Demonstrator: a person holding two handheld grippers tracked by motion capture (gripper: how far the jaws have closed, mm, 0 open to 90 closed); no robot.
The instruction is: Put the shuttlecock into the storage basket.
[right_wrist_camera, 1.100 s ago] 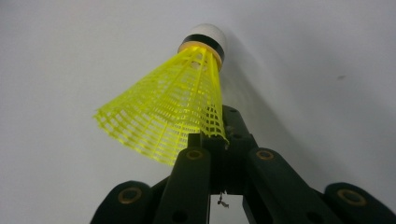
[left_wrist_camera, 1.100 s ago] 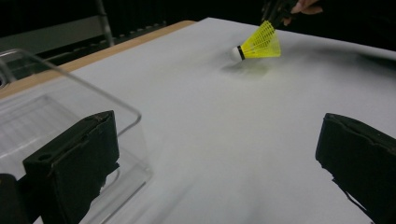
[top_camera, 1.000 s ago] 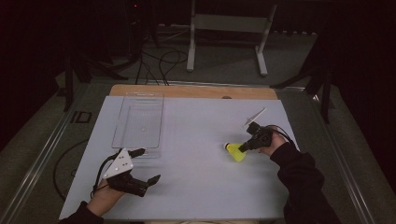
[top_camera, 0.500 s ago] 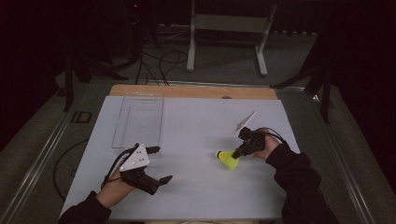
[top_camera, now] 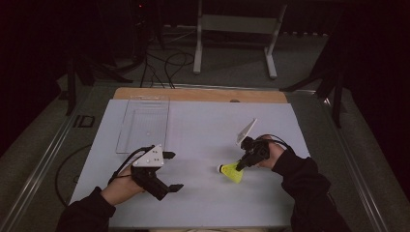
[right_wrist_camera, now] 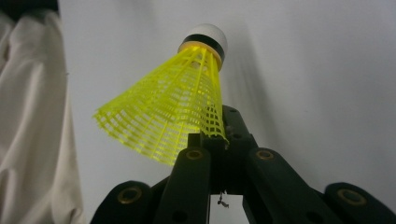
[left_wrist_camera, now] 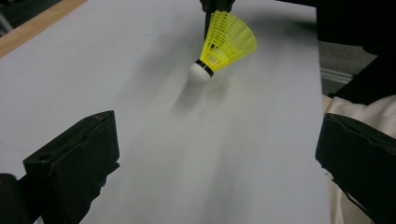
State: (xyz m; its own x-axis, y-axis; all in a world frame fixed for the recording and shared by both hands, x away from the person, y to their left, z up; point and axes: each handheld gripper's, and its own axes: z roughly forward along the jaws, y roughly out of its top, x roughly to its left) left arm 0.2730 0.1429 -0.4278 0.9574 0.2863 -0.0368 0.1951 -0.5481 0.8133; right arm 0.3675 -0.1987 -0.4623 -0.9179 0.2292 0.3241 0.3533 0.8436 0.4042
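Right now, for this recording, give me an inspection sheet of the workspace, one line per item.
Surface: white table sheet, wooden strip at the far edge.
Job's things: yellow shuttlecock, held by its skirt rim; clear tray, far left.
Clutter: nothing seen.
Grippers: right gripper shut on the shuttlecock; left gripper open, holding nothing.
Cables: black cable trailing from the left gripper; more on the floor beyond.
Surroundings: dark room, metal stand behind the table.

We see a tray (top_camera: 145, 122) on the table (top_camera: 203, 125) near its far left corner, and a shuttlecock (top_camera: 230, 171) toward the near right.
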